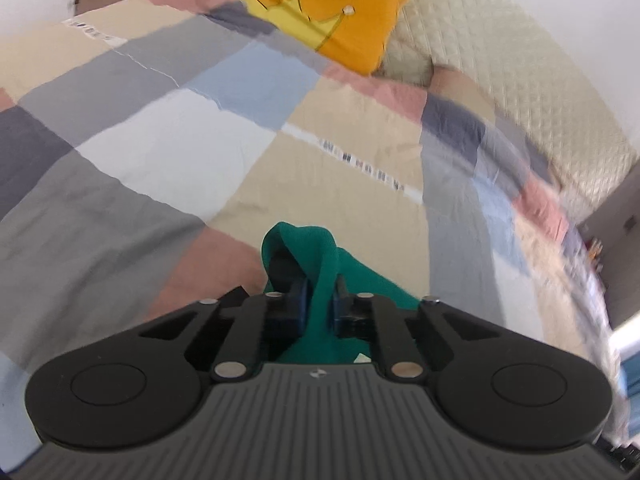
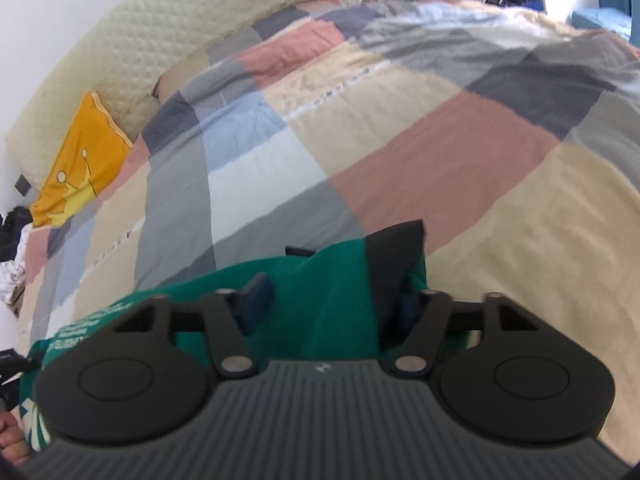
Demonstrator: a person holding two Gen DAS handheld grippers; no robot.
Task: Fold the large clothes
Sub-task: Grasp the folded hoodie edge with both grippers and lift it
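A green garment [image 1: 320, 276] is pinched between the blue pads of my left gripper [image 1: 322, 304], which is shut on a bunched fold of it above the bed. In the right wrist view the same green garment [image 2: 320, 292], with white print at its lower left, drapes over and between the fingers of my right gripper [image 2: 332, 300]. The right jaws stand wide apart with the cloth filling the gap; a dark part of the garment [image 2: 394, 256] sticks up by the right finger. Whether the right gripper grips the cloth is unclear.
A patchwork quilt [image 1: 168, 152] of grey, beige, pink and blue covers the bed [image 2: 400, 140]. An orange crown cushion [image 1: 332, 12] leans on the cream quilted headboard [image 1: 480, 60]; it also shows in the right wrist view [image 2: 76, 168]. Clutter lies beyond the bed's far edges.
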